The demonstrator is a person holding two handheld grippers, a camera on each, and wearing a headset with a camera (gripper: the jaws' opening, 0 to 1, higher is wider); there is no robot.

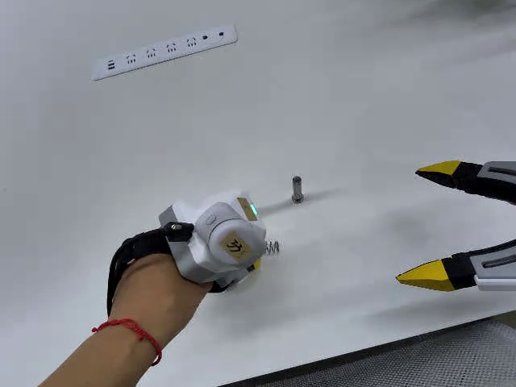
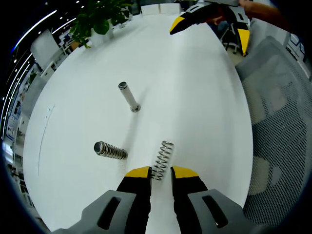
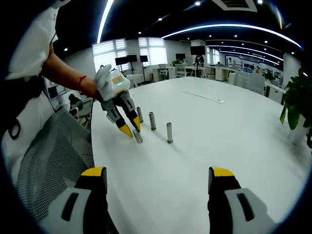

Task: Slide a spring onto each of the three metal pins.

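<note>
White table (image 2: 195, 97), slim coiled spring (image 2: 162, 158), bare pin (image 2: 129, 96)

Bright, even light from ceiling strips (image 3: 234, 25); faint soft shadows below fingers (image 1: 427, 276); table (image 1: 242, 105) near-white; fisheye edges warped.

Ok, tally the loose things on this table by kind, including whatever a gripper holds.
Metal pins: 3
Springs: 3, two on pins, one in the left gripper
Power strip: 1
Total: 7
</note>
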